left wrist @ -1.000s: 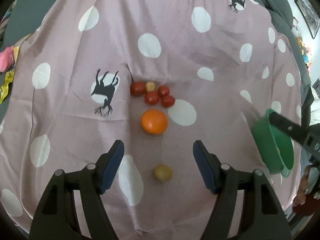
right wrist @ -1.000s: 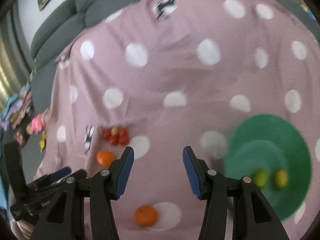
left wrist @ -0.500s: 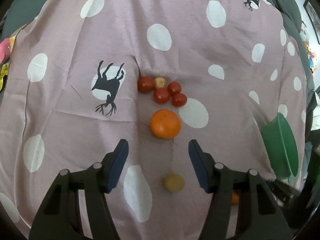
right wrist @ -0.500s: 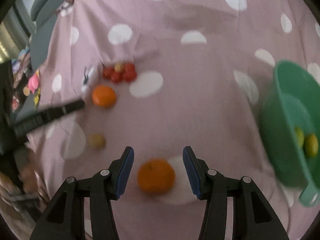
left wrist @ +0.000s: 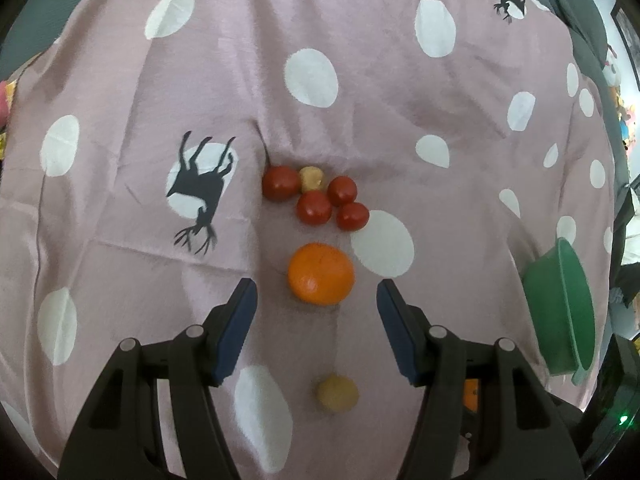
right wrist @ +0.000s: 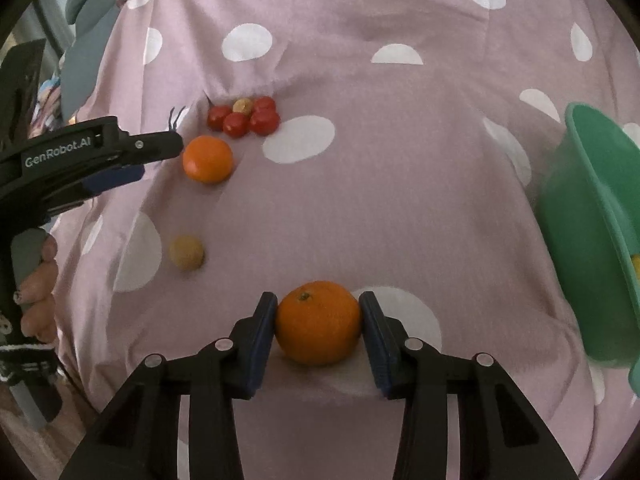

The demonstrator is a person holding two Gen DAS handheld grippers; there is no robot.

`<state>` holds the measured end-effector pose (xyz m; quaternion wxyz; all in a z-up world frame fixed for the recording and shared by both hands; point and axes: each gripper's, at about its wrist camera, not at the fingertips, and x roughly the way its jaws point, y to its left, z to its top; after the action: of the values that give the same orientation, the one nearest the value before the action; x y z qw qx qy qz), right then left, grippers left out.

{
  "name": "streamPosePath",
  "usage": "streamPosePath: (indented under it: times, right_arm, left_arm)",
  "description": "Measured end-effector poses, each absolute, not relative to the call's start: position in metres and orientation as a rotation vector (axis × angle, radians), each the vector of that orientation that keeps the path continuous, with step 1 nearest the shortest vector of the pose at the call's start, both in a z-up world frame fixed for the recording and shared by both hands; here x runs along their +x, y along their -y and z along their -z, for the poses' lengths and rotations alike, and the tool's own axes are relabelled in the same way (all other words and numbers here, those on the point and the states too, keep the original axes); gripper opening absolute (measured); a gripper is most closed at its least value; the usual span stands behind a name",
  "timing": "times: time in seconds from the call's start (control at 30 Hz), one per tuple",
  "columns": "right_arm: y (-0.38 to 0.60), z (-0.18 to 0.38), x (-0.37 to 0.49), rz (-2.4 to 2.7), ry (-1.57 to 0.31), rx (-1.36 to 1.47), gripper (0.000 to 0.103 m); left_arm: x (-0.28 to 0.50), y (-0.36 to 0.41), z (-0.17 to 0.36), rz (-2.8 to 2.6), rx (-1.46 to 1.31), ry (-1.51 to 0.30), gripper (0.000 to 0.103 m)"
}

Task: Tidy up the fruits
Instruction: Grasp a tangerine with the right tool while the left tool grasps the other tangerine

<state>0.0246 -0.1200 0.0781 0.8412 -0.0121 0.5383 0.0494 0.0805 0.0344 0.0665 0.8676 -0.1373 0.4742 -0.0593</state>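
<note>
Your right tongs (right wrist: 319,322) have come down around the near orange (right wrist: 318,323), which a second ago lay loose ahead of them; the jaws now touch both its sides, so it looks ready to lift toward the green bowl (right wrist: 592,216) off to their right. Your left tongs (left wrist: 316,306) have closed in on the far orange (left wrist: 321,274), jaws wide and holding nothing, the fruit just beyond their tips. The left tongs' side reads "GenRobot.AI".

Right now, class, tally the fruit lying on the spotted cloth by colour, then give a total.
Orange fruit: 2
Red fruit: 4
Tan fruit: 2
Total: 8
</note>
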Motion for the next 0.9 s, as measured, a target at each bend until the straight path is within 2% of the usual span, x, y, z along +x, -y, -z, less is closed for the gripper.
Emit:
streamPosePath:
  times: [0.3, 0.6, 0.77, 0.9]
  right_arm:
    - [0.119, -0.099, 0.097, -0.103, -1.101, -0.001, 0.043]
    - [0.129, -0.084, 0.099, -0.075, -1.103, 0.039, 0.043]
    - [0.134, -0.080, 0.099, -0.066, -1.107, 0.070, 0.043]
    - [0.135, -0.079, 0.098, -0.061, -1.109, 0.073, 0.043]
  left_arm:
    - [0.108, -0.022, -0.058, 0.118, -0.222, -1.025, 0.060]
    - [0.116, -0.015, -0.040, 0.118, -0.198, -1.067, 0.058]
    - [0.116, -0.013, -0.031, 0.121, -0.194, -1.087, 0.054]
    - [0.116, -0.010, -0.025, 0.115, -0.189, -1.095, 0.046]
